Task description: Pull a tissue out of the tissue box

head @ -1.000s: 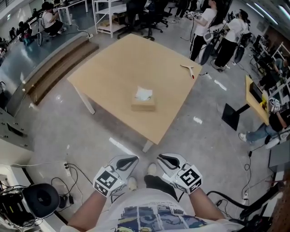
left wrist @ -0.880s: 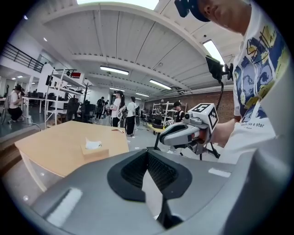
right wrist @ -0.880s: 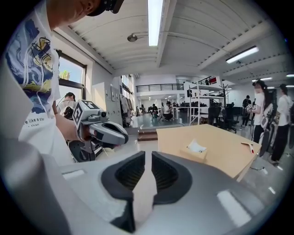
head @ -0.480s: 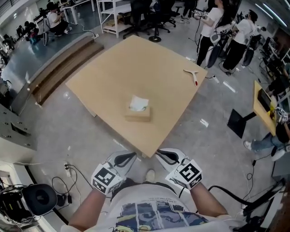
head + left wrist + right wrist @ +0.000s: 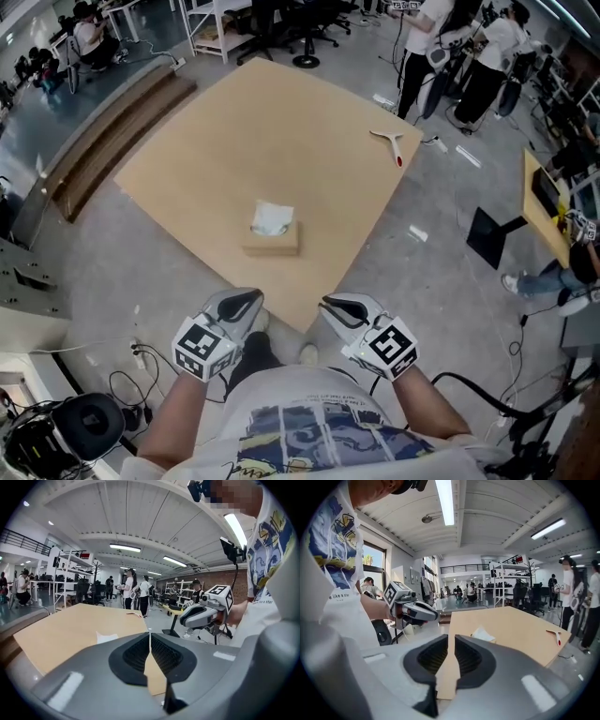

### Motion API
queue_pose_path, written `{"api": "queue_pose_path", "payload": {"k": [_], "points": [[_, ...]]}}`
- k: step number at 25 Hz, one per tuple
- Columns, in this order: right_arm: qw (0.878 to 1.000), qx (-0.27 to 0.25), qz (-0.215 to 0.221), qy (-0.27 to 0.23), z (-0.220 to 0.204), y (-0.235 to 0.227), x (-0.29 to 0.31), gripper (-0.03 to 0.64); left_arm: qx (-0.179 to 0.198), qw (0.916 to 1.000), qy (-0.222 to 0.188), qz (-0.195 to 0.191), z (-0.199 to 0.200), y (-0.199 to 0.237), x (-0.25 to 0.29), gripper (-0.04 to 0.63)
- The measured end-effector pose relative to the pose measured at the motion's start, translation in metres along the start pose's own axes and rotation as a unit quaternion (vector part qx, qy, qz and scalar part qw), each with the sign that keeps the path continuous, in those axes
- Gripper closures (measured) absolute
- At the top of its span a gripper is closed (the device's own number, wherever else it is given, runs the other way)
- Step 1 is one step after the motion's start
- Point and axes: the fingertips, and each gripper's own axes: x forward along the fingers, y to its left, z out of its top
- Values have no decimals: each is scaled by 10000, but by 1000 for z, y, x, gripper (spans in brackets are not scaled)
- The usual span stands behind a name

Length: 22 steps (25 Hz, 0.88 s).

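Grey left gripper (image 5: 251, 298): held just beside the table's (image 5: 281, 122) near corner, on its left side. The jaws have just been opening and stand all but closed, a hairline slit with nothing in it.
Tissue box (image 5: 272, 238): tan cardboard, on the table a little in from that near corner. A white tissue (image 5: 272, 217) stands out of its top. Neither gripper touches it.
Right gripper (image 5: 330, 302): just beside the same corner, on its right side. The jaws are a narrow gap apart and empty.
Small tool (image 5: 389, 142): pale, red-tipped, near the table's right edge, well apart from the box.
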Motion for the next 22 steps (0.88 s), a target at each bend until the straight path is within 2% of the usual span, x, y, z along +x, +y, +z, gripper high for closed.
{"api": "queue_pose_path", "payload": {"k": [8,14,22], "points": [[9982,271,-539,23,26,-38,40,583,-236,9987,304,-320,8,97,41,528],[9952,443,-873,75,35,-54,69,583,-160,9956,726,-570,-1,154,77,486],[9847,807,-1542,123,37,-63,89,583,-505,9845,1288,-1081,-25,204,125,434]]}}
